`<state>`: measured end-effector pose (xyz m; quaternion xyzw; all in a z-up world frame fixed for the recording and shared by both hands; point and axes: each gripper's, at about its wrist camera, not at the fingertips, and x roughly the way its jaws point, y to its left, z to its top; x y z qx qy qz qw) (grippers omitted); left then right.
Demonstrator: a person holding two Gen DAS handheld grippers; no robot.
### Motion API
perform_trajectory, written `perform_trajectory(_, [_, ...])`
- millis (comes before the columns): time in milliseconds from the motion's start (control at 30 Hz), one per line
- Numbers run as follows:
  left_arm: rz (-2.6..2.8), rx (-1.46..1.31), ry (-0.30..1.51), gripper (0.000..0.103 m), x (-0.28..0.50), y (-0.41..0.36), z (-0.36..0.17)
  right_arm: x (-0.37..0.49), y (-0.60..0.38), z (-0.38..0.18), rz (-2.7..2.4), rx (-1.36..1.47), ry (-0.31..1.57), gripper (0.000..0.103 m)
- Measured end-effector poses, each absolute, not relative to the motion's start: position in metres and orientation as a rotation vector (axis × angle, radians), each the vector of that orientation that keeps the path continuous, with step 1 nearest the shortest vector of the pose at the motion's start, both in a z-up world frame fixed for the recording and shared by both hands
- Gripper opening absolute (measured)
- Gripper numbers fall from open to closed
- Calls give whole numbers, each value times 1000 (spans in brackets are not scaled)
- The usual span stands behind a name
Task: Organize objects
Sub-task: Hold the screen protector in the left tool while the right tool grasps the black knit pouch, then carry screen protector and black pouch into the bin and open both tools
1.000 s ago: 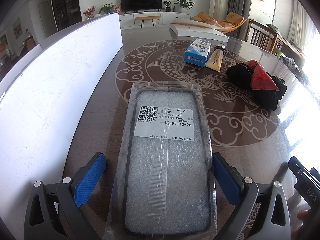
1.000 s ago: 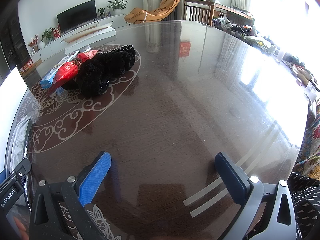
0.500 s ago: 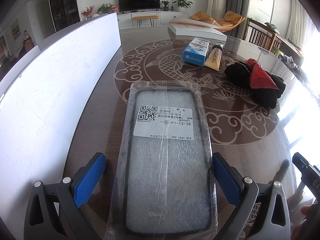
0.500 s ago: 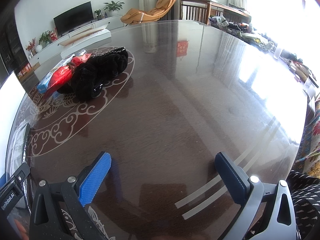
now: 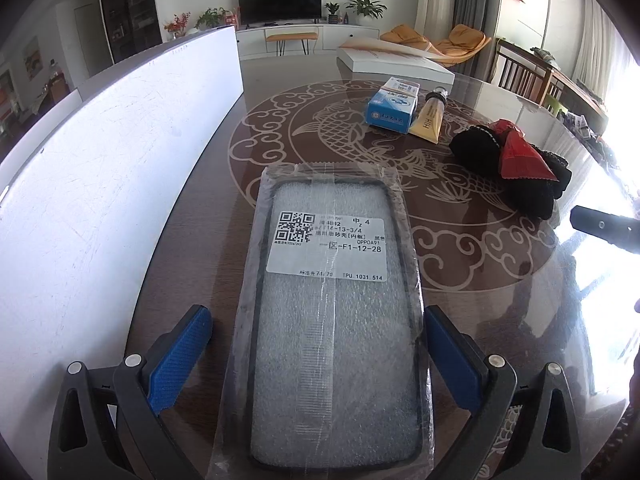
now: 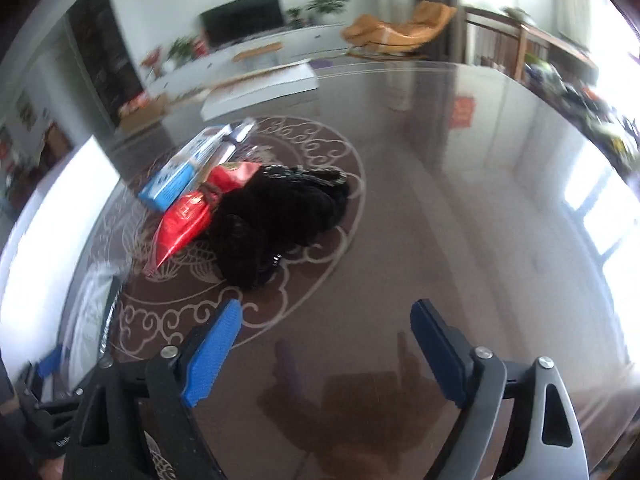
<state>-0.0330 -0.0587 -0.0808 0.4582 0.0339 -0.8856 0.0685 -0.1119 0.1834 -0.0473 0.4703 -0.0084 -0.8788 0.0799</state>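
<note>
Left wrist view: the left gripper (image 5: 318,344) points down at the counter (image 5: 208,208), a dark glossy top with a pale fish-and-cloud inlay. Its blue-padded jaws stand apart on either side of a bagged phone case (image 5: 332,320), which lies flat between them with its long axis running away from the camera. The right pad is just beside the bag's edge; the left pad stands clear of it; no clamping is visible. A white label with a QR code sits on the far half of the case. A white board (image 5: 100,184) stands along the left edge. Farther off lie a blue box (image 5: 394,106) and, touching its right side, a yellow tube (image 5: 430,120). To the right of these, a black knitted bundle (image 5: 480,148) carries a red packet (image 5: 522,158) on top.

Right wrist view (motion-blurred): the right gripper (image 6: 324,344) hangs over bare counter near the inlay's edge. Its jaws are closing, with nothing between them. The black knitted bundle lies beyond the left pad, with the red packet on its left and the blue box behind. The phone case shows partly at the far left edge.
</note>
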Motion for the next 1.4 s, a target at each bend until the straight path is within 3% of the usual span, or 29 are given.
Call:
perform_trajectory(33, [-2667, 1380, 102, 103, -33, -59, -81, -123, 173, -49, -2550, 1431, 1, 65])
perform_trajectory(167, [-2667, 1380, 101, 103, -33, -59, -81, -160, 142, -64, -2410, 1503, -16, 41])
perform_trajectory(200, [-2667, 1380, 101, 103, -33, -59, -81, -162, 137, -63, -2450, 1478, 6, 28])
perform_trajectory(300, [-2668, 1380, 102, 103, -33, -59, -81, -149, 137, -60, -2401, 1447, -125, 20])
perform_trajectory(467, [-2665, 1377, 104, 103, -33, -58, -81, -93, 167, -47, -2090, 1477, -588, 19])
perform_trajectory(533, [-2664, 1378, 103, 103, -33, -58, -81, -75, 177, -38, -2219, 1470, -491, 19])
perform_trajectory(600, [-2667, 1383, 99, 103, -33, -58, -81, -60, 175, -37, -2367, 1496, -231, 21])
perform_trajectory(667, [-2686, 1416, 74, 103, -35, -57, -81, -51, 174, -47, -2351, 1562, -94, 25])
perform_trajectory(733, [-2710, 1443, 42, 102, -37, -56, -80, -43, 174, -51, -2318, 1589, -5, 43])
perform_trajectory(767, [-2725, 1445, 30, 96, -37, -55, -80, -41, 174, -48, -2326, 1566, 52, 51])
perform_trajectory(800, [-2742, 1440, 22, 90, -36, -55, -78, -40, 172, -42, -2350, 1535, 118, 66])
perform_trajectory(833, [-2754, 1440, 9, 77, -34, -53, -76, -39, 170, -34, -2377, 1489, 174, 76])
perform_trajectory(933, [-2757, 1457, 22, 75, -31, -53, -75, -47, 159, -19, -2370, 1383, 296, 88])
perform_trajectory(1000, [-2754, 1456, 43, 75, -27, -55, -74, -60, 144, -24, -2327, 1392, 382, 83])
perform_trajectory(1033, [-2755, 1460, 78, 75, -24, -57, -73, -66, 141, -31, -2307, 1423, 398, 48])
perform_trajectory(1067, [-2761, 1463, 115, 75, -20, -60, -70, -77, 135, -43, -2273, 1489, 392, 28])
perform_trajectory(1200, [-2808, 1428, 195, 75, 1, -70, -46, -69, 148, -33, -2267, 1530, 206, 29])
perform_trajectory(1400, [-2923, 1242, 330, 75, 42, -112, 35, -43, 114, 42, -2236, 1339, 1, 29])
